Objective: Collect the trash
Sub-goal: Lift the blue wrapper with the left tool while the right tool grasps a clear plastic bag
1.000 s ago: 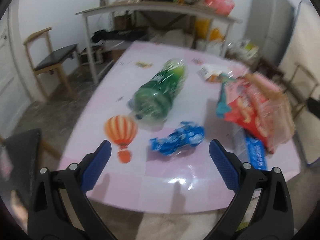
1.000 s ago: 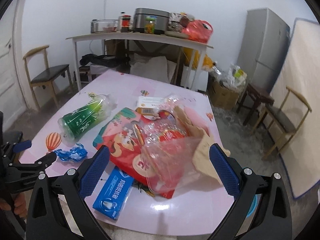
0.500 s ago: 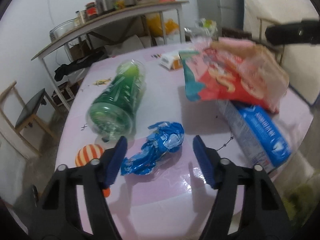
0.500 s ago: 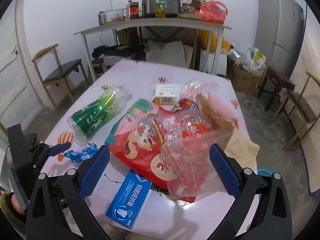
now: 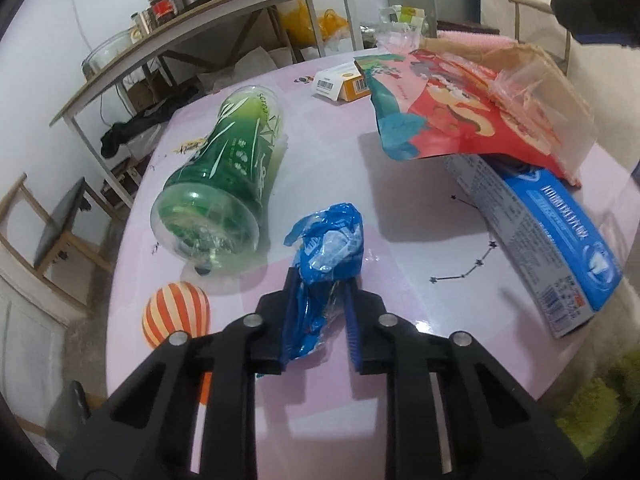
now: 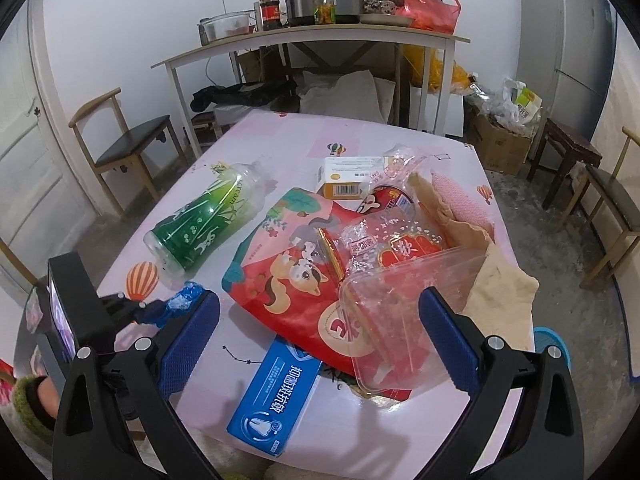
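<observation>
Left gripper [image 5: 318, 312], jaws just closing, pinches the crumpled blue foil wrapper [image 5: 326, 248] at the pink table's [image 5: 320, 128] near-left edge, seemingly still touching the surface, beside the lying green plastic bottle [image 5: 228, 184]; right gripper [image 6: 318, 336] hovers wide open, empty, above the clear plastic tray [image 6: 404, 304].

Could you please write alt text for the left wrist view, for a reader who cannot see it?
The left tongs have just been closing on a crumpled blue wrapper lying on a pink table. A green plastic bottle lies on its side beside it, with a blue toothpaste box and a red snack bag to the right.
</observation>
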The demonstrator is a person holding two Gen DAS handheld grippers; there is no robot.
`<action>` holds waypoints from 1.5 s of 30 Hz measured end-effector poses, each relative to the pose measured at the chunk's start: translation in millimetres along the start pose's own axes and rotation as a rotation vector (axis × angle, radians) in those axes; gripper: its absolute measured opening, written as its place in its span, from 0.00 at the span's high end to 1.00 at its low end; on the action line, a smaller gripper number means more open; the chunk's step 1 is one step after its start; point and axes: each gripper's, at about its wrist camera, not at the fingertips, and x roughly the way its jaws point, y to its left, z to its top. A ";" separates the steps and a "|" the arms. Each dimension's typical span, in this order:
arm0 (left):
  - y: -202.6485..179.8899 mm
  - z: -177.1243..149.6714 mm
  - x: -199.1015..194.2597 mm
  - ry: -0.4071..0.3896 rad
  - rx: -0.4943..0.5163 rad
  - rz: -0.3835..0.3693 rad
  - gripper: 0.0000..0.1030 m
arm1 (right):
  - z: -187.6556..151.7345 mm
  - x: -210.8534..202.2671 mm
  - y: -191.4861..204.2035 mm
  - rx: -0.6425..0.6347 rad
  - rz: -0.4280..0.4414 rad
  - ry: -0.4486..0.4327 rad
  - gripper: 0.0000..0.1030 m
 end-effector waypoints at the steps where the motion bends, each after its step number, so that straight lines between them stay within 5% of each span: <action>1: 0.8 -1.7 -1.8 0.000 -0.011 -0.004 0.82 | 0.7 -0.9 -0.3 0.004 0.005 -0.001 0.06; 11: -2.1 -18.6 -21.8 -0.010 -0.116 -0.059 0.83 | -5.1 -12.8 -14.0 0.063 0.015 0.014 0.06; 21: -4.3 -16.5 -15.7 -0.022 -0.170 -0.052 0.84 | -17.4 -34.2 -101.4 0.293 -0.080 0.044 0.17; 27: -0.6 -13.8 -13.0 -0.026 -0.224 -0.056 0.84 | -18.9 -16.7 -151.1 0.438 -0.052 0.098 0.24; 38: 17.3 -12.3 -7.2 -0.011 -0.268 -0.080 0.83 | 83.1 48.3 -189.5 0.383 0.042 0.134 0.24; 45: 21.0 -11.6 -3.1 -0.008 -0.279 -0.077 0.84 | 152.3 122.5 -185.7 0.394 0.153 0.273 0.24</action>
